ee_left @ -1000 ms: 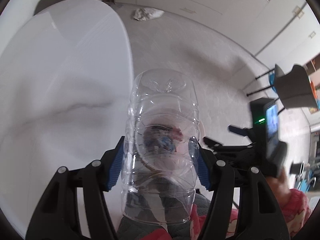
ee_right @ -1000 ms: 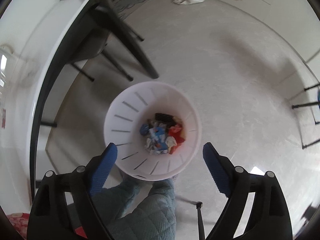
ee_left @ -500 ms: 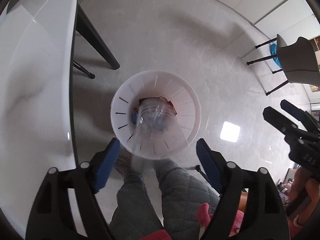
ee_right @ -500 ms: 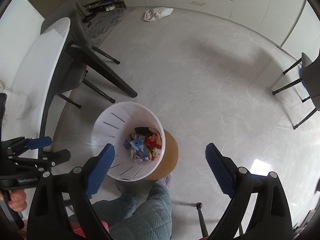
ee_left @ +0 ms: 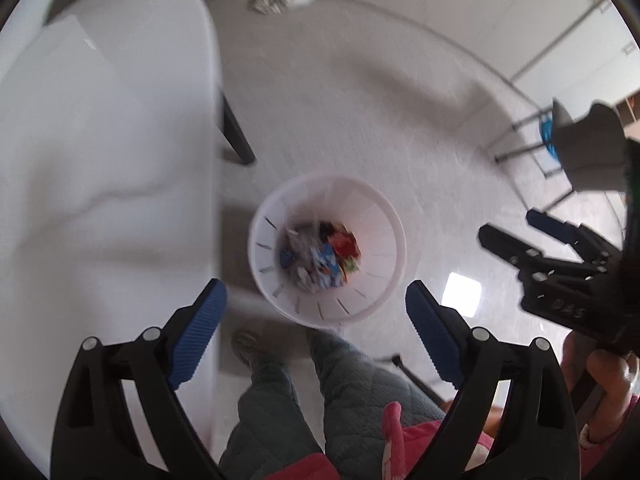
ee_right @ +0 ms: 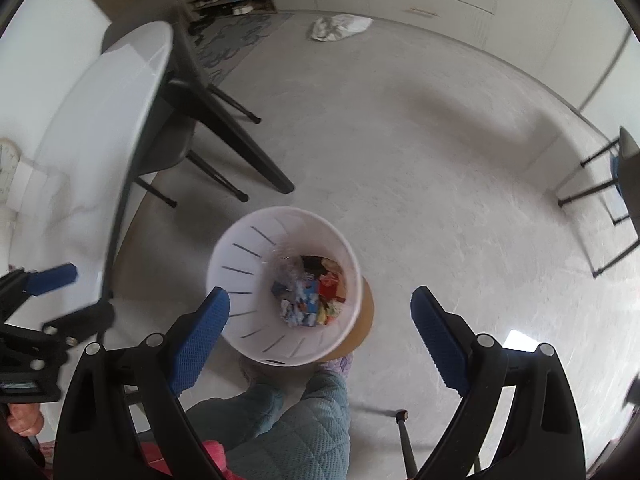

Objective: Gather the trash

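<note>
Hanging above the white trash bin (ee_left: 394, 236), the left gripper (ee_left: 316, 320) has just been opening its jaws, which now stand wide with nothing between them. A clear plastic bottle (ee_right: 286, 266) lies blurred inside the bin on the coloured wrappers (ee_right: 316, 300). Beside it, the right gripper (ee_right: 320, 320) is also spread wide and empty. Below stand the person's quilted trouser legs (ee_left: 344, 396), with the table (ee_left: 100, 160) alongside.

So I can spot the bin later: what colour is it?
White, with dark slits down its wall; the bin shows best in the right wrist view.
</note>
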{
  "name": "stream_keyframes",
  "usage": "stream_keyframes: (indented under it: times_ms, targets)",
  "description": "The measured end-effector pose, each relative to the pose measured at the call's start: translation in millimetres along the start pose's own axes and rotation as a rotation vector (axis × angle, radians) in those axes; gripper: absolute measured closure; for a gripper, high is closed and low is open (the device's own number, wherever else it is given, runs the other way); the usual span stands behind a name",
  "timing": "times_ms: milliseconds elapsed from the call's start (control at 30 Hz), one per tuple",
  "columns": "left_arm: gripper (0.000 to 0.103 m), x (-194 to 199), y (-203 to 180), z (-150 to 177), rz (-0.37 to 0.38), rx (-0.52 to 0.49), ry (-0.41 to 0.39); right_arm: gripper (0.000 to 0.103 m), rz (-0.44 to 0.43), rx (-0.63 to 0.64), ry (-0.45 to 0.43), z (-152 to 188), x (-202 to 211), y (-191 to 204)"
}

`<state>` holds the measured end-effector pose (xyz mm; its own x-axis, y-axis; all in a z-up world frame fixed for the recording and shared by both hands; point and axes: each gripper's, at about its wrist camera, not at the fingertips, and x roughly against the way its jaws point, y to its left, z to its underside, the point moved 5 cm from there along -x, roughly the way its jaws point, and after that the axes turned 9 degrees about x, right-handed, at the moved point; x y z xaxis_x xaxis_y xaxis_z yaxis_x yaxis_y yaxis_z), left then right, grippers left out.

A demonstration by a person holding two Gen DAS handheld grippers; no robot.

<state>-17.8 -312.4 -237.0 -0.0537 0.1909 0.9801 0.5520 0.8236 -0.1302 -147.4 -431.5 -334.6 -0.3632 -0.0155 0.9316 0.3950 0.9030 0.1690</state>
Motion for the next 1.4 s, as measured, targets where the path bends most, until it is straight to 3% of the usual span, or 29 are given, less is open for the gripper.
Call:
stream_keyframes:
  times_ms: [100, 167, 300, 433, 500, 600, 700, 900, 1100, 1400]
  targets:
    - [0.014, 34.3, 23.6, -4.7, -0.022, 0.042, -0.1, 0.011, -0.024, 0.071, -0.008, -16.9, 6.2, 37.1]
    - [0.013, 61.4, 47.0, -6.5, -0.05, 0.086, -0.169, 0.002, -0.041, 0.12, -0.013, -28.3, 11.4, 63.9]
    - [0.013, 124.2, 113.6, -5.0, -0.132, 0.226, -0.314, 0.002, -0.122, 0.272, -0.074, -57.9, 32.8, 138.4]
    - [0.013, 191.4, 177.1, 4.2, -0.212, 0.376, -0.467, 0.002, -0.2, 0.429, -0.177, -95.3, 72.6, 220.1]
    - [0.008, 224.9, 202.6, 11.3, -0.257, 0.438, -0.546, 0.002, -0.231, 0.491, -0.246, -114.6, 100.6, 258.5]
    - [0.008, 282.5, 241.7, 29.7, -0.337, 0.546, -0.682, 0.002, -0.275, 0.545, -0.325, -135.1, 137.6, 297.6]
    - [0.008, 322.3, 265.7, 45.4, -0.381, 0.619, -0.757, 0.002, -0.289, 0.597, -0.421, -153.6, 183.6, 334.8]
    - [0.008, 364.7, 284.6, 72.5, -0.394, 0.715, -0.845, 0.002, -0.272, 0.651, -0.606, -170.4, 258.8, 374.4]
    - [0.008, 380.4, 282.1, 74.6, -0.363, 0.719, -0.881, 0.002, -0.255, 0.662, -0.729, -179.0, 304.2, 376.5]
    - [0.008, 387.8, 263.6, 60.9, -0.316, 0.664, -0.909, 0.002, -0.246, 0.627, -0.743, -176.9, 313.2, 355.5]
